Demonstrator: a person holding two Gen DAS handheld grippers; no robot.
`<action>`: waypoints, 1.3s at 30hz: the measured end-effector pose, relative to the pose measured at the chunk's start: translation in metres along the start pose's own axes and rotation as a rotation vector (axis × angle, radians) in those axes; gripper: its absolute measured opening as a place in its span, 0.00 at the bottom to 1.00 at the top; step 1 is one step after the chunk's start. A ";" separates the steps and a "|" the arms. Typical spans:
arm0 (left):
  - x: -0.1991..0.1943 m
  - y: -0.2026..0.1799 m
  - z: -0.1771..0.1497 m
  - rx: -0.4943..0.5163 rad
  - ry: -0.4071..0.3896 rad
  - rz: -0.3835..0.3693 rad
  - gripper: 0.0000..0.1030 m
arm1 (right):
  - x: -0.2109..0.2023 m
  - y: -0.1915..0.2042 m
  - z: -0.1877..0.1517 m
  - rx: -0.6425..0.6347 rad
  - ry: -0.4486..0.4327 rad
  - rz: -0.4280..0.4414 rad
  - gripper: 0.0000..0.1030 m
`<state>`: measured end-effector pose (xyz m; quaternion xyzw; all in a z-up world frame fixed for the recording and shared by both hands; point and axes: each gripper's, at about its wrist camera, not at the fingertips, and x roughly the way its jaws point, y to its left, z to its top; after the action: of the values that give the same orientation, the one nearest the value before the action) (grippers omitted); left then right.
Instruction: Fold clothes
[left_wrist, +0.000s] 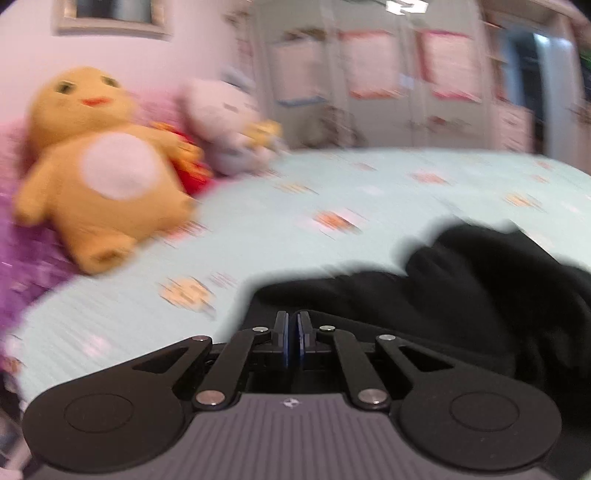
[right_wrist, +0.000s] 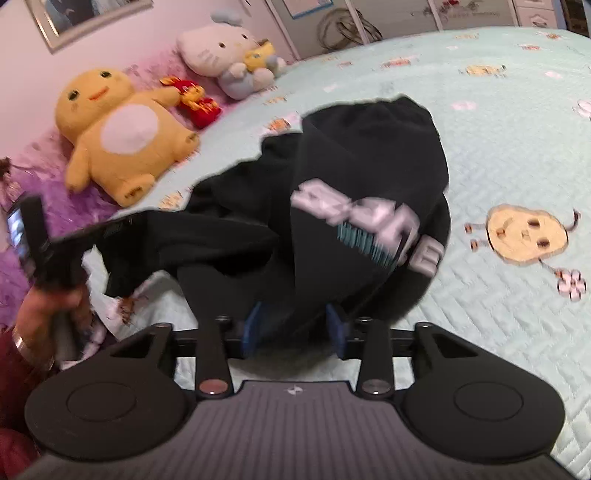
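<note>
Print on black garment (right_wrist: 369, 206): large pale block letters over a teal band, blurred by motion; only a final "E" legible, remainder unreadable. Small emblem on grey gripper housing, both wrist views: a logo mark, no letters. Red toy (right_wrist: 195, 103) with yellow markings: too small to read. No other legible text.
</note>
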<state>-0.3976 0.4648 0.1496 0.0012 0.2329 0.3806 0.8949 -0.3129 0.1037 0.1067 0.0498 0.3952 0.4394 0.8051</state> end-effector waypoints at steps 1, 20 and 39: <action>0.008 0.008 0.010 -0.016 -0.009 0.053 0.06 | -0.002 0.001 0.003 -0.011 -0.015 -0.009 0.49; 0.007 0.068 -0.026 -0.741 0.380 -0.319 0.67 | 0.030 -0.028 0.054 0.114 -0.070 -0.140 0.68; 0.101 -0.007 0.010 -0.898 0.621 -0.282 0.79 | 0.075 -0.013 0.100 0.054 0.000 -0.235 0.71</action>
<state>-0.3274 0.5304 0.1154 -0.5231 0.2984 0.3014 0.7392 -0.2133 0.1789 0.1251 0.0249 0.4101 0.3311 0.8495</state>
